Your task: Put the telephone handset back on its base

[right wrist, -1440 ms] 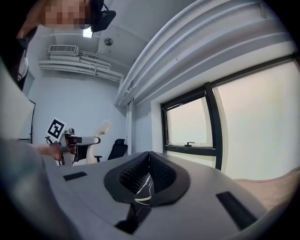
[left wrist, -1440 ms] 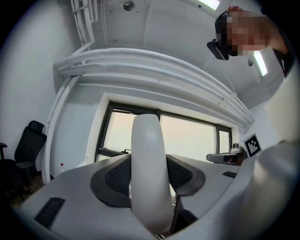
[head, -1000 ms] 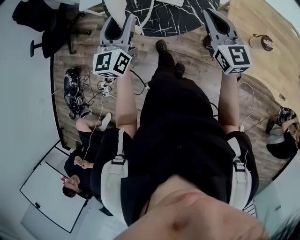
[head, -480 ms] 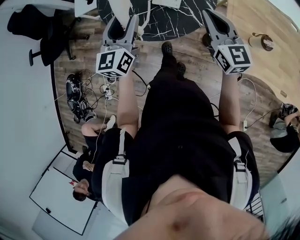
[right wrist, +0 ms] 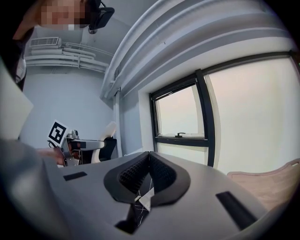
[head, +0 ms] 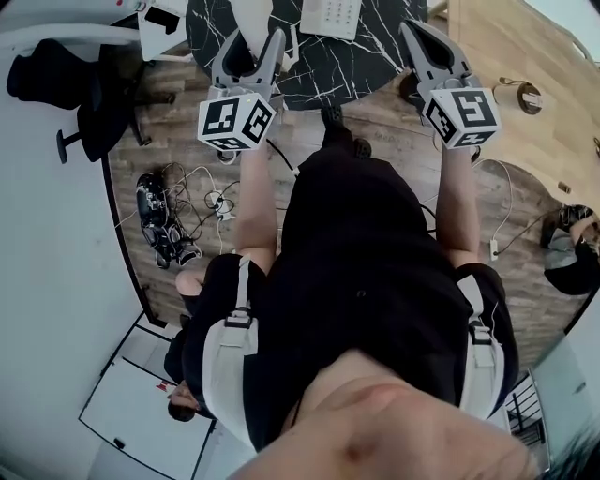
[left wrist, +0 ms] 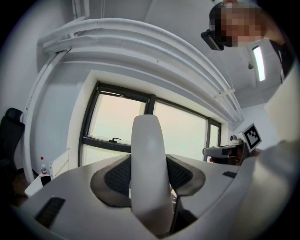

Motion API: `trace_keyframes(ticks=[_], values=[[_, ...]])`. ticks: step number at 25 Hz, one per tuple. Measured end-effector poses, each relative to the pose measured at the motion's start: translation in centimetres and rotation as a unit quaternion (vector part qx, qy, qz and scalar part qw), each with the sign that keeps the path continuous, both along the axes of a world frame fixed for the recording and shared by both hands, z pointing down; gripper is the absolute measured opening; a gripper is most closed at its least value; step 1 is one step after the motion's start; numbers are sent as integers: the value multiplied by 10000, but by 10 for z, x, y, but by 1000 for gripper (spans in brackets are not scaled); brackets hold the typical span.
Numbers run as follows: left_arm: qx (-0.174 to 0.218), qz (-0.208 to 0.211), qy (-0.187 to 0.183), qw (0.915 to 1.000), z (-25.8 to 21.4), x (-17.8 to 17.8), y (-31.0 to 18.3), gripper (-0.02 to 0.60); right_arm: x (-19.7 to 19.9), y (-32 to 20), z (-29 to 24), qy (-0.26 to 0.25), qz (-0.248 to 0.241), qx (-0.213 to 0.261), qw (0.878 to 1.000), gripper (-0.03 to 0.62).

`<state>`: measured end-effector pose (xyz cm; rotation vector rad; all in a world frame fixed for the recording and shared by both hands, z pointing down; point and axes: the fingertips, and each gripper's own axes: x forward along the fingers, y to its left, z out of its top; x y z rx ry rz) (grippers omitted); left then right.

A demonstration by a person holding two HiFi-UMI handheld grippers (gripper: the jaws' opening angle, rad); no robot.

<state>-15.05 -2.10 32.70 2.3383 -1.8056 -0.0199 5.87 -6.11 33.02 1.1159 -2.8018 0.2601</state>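
**Handset in left claw, base on bench**

Left claw (head: pixel 251 52) grips the white handset (left wrist: pixel 147 173), which stands upright between its pads. Right claw (right wrist: pixel 149 154) is closed, with nothing in it. The white base (head: pixel 330 13) lies on the black marble bench (head: pixel 375 61), ahead of both claws. The handset is held apart from the base.

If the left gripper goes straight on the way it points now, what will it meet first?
Probably the black table: the left gripper, shut on the handset, points across its top, left of the phone base. Height is unclear.
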Motion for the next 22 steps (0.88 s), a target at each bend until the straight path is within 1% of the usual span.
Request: trace_keyframes(ticks=[4, 10, 14, 18, 22], values=[[-37, 183, 14, 9998, 6, -4, -26, 225, -17, -15, 5, 44, -15, -62, 10000, 29], [-87, 435, 14, 9990, 15, -11, -54, 225, -38, -31, 7, 23, -12, -13, 10000, 29], [-205, 583, 53, 9981, 28, -14, -69, 225, -49, -38, 14, 61, 18, -116, 9999, 31], [-381, 767, 103, 9963, 44, -14, -78, 225, -52, -43, 18, 84, 204, -153, 9996, 31], [-526, 853, 151, 9948, 56, -14, -86, 225, -52, -47, 21, 200, 382, -115, 9990, 31]])
